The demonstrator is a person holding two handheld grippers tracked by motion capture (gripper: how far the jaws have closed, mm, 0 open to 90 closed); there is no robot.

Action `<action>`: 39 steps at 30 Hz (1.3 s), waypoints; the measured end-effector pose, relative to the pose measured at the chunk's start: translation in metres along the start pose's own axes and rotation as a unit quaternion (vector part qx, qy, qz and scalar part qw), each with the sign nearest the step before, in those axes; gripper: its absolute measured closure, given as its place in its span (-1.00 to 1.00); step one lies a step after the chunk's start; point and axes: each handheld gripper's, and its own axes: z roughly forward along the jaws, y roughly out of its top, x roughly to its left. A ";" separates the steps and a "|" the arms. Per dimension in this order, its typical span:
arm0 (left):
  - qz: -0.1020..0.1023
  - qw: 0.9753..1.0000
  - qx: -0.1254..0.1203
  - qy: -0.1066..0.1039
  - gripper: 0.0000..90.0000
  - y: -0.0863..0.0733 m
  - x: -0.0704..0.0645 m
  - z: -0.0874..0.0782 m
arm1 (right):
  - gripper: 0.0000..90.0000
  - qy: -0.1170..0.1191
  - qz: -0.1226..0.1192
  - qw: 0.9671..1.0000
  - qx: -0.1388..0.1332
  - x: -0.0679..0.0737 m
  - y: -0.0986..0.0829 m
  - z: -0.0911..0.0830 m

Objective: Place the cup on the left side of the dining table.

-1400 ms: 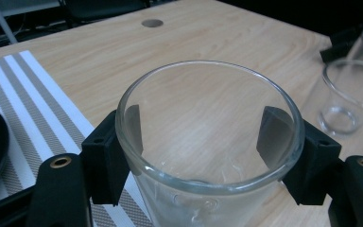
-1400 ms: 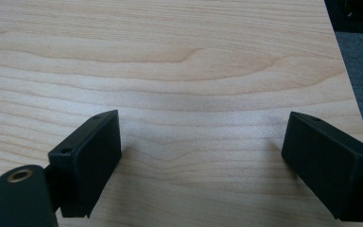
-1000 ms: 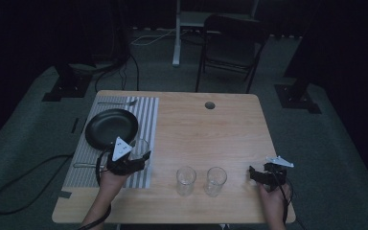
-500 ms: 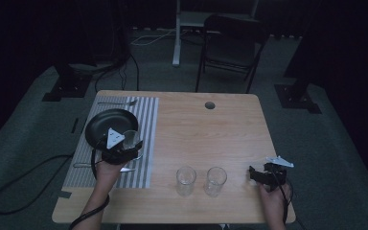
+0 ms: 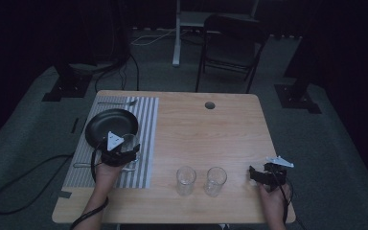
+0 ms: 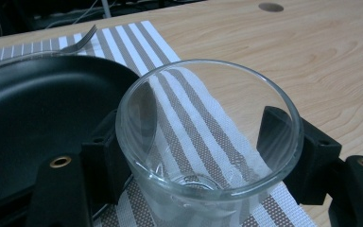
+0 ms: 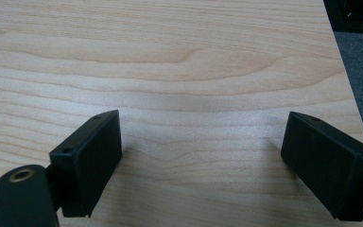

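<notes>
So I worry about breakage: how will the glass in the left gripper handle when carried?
The glass looks smooth and thin-walled, so probably slippery and fragile under a hard squeeze. It flares toward the rim, so it might slide down between the left gripper jaws. It's empty, likely light.

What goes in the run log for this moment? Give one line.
left gripper: shut on glass, over striped mat beside black pan | right gripper: open, idle over table
</notes>
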 end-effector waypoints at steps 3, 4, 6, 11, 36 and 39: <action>-0.001 1.000 0.004 -0.001 -0.36 0.001 0.000 0.000 | -0.72 0.000 0.000 1.000 0.000 0.000 0.000 0.000; -0.003 1.000 0.005 -0.001 -0.36 0.001 0.000 0.000 | -0.72 0.000 0.000 1.000 0.000 0.000 0.000 0.000; -0.010 1.000 0.012 -0.005 -0.37 0.002 0.001 0.000 | -0.72 0.000 0.000 1.000 0.000 0.000 0.000 0.000; -0.018 0.999 0.031 -0.005 -0.56 0.004 -0.004 0.000 | -0.72 0.000 0.000 1.000 0.000 0.000 0.000 0.000; -0.026 0.997 0.074 0.026 -0.99 -0.020 -0.003 -0.017 | -0.72 0.000 0.000 1.000 0.000 0.000 0.000 0.000; -0.031 0.996 0.075 0.027 -0.99 -0.026 -0.001 -0.023 | -0.72 0.000 0.001 1.000 0.001 0.000 0.000 0.000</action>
